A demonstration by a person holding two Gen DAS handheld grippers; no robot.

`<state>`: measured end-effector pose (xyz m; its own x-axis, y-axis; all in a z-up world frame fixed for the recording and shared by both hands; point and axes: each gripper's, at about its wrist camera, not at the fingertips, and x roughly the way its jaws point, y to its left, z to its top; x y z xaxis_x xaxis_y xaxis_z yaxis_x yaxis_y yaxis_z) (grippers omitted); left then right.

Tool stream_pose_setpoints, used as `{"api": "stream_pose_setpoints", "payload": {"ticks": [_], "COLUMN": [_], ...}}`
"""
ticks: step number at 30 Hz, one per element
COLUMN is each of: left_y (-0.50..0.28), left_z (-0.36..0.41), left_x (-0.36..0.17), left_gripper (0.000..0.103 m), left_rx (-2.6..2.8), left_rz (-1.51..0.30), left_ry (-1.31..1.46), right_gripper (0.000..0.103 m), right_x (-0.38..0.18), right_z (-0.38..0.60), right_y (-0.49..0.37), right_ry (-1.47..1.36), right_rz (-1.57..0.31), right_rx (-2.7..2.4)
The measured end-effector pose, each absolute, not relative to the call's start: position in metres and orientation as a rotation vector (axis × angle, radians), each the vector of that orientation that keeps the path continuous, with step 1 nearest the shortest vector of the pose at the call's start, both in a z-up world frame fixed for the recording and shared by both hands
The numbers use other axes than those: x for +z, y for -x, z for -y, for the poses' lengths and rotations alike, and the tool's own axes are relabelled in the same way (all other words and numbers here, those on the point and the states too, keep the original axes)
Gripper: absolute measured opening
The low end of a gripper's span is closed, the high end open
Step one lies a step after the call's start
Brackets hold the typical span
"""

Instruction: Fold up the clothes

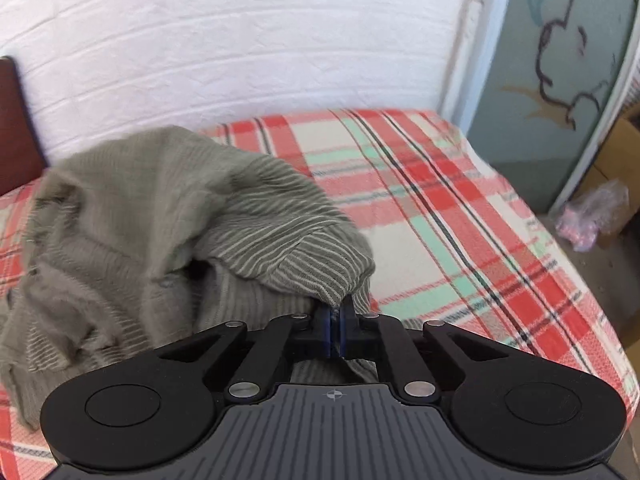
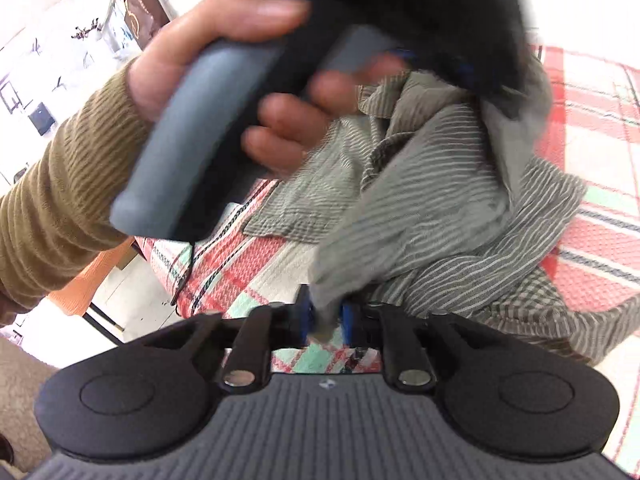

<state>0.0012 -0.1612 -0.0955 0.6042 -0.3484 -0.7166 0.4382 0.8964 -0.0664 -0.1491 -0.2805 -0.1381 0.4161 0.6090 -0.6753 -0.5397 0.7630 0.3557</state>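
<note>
Striped grey cloth, one shirt (image 1: 168, 216) on one plaid blanket (image 1: 460, 216), was pinched by the left gripper (image 1: 335, 330), while the right gripper (image 2: 326, 316) stood parted around a fold.

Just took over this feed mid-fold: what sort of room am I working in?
Most likely a bedroom at home: a bed under a plaid blanket, set against a white brick wall, with a dark headboard at one end.

Bedroom, plaid-covered bed (image 1: 440, 200), painted brick wall (image 1: 240, 40)

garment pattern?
Grey-green garment with thin pale stripes; clearest in the right wrist view.
</note>
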Motion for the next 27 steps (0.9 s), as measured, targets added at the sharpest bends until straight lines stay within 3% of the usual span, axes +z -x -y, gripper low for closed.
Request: {"api": "stream_pose_setpoints", "payload": {"ticks": [2,10,21,24,27], "left_y": [0.008,0.042,0.053,0.054,0.052], "left_z": [0.131,-0.020,-0.118,-0.127,-0.137], "left_x": [-0.079,-0.044,-0.113,-0.126,-0.133], "left_gripper": [0.000,0.000,0.001,0.001,0.002], "left_rx": [-0.425,-0.164,0.059,0.067,0.059], "left_rz": [-0.743,-0.642,-0.805,-0.826,-0.834], "left_ry": [-0.090,0.043,0.194,0.227,0.257], "right_gripper": [0.050,0.055,0.055,0.065,0.067], "right_x": [-0.131,-0.097,-0.084,-0.081,-0.078], "right_z": [0.288,0.313,0.292,0.284,0.274], "right_y": [0.151,0.144,0.078,0.043,0.006], "right_ry": [-0.085,-0.086,-0.069,-0.099,-0.147], "right_rz": [-0.864,-0.760,-0.732,-0.726,-0.735], "right_rx": [0.707,0.631,0.543,0.516,0.499]}}
